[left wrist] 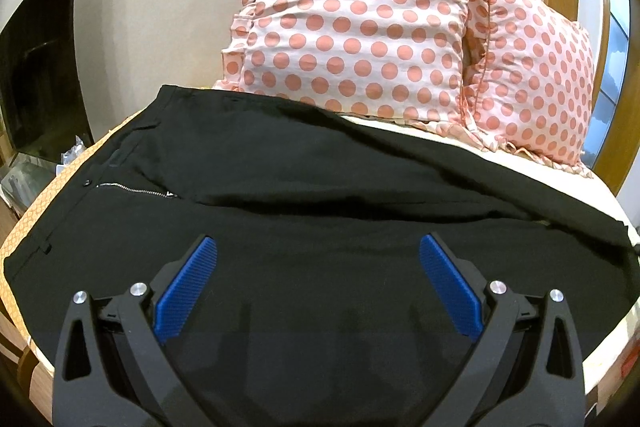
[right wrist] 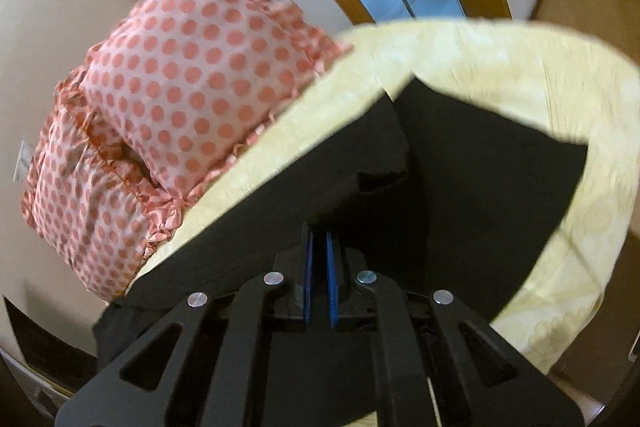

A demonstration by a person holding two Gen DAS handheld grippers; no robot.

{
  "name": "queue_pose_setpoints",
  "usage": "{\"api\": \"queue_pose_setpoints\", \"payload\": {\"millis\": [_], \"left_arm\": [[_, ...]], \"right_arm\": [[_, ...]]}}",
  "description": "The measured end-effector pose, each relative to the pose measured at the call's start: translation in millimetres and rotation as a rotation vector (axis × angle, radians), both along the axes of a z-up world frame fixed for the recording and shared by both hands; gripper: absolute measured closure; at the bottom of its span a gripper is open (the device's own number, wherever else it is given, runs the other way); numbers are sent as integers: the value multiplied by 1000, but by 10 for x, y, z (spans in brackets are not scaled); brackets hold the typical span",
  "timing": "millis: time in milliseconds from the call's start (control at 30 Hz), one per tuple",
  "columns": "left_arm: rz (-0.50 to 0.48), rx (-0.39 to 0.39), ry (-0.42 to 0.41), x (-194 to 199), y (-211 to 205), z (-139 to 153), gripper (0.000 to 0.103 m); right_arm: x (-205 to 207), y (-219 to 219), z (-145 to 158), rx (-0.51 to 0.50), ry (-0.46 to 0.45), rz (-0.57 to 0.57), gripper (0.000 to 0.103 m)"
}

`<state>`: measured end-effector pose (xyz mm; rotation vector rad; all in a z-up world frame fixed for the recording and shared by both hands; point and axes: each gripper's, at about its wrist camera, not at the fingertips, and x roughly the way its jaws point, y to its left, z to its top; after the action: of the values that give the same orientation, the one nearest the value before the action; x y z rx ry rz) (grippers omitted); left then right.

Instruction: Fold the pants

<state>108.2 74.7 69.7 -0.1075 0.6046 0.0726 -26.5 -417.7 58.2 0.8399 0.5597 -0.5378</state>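
Observation:
Black pants (left wrist: 304, 179) lie spread across the bed, waistband, button and zipper (left wrist: 136, 190) at the left, legs running right. My left gripper (left wrist: 318, 247) hovers open over the near leg, its blue pads (left wrist: 188, 291) wide apart and empty. In the right wrist view my right gripper (right wrist: 319, 239) is shut on a fold of the black pants (right wrist: 480, 187) near the leg ends and lifts it off the sheet.
Two pink polka-dot pillows (left wrist: 360, 19) stand at the head of the bed, also in the right wrist view (right wrist: 192, 99). The cream sheet (right wrist: 500, 67) shows around the pants. A dark TV screen (left wrist: 40, 59) hangs at the left wall.

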Motion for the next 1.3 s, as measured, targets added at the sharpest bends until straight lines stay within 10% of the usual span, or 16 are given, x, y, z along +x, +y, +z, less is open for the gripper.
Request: {"api": "queue_pose_setpoints", "payload": {"millis": [267,433,800,1067,1200,1300], "left_arm": [[68,46,7,133,291,241,2],[88,-20,84,524,555,325,2],[141,-192,153,1737,887,356,3],[263,-309,383,2774,1179,-115,43],[329,-452,418,2853,1380,-304,89],[307,-475,382,2590,1475,-159,95]], "right_arm": [[-73,-158,-209,139,-81,-41,62],[-14,-301,-431,208,-92,-67,101],[-464,-377,-142,152,-276,-93,102],[-495,-421,-252,175,-259,-96,102],[-452,-442,-245,160,-249,-80,102],[-373,-499,-189,141,-242,-61,102]]}}
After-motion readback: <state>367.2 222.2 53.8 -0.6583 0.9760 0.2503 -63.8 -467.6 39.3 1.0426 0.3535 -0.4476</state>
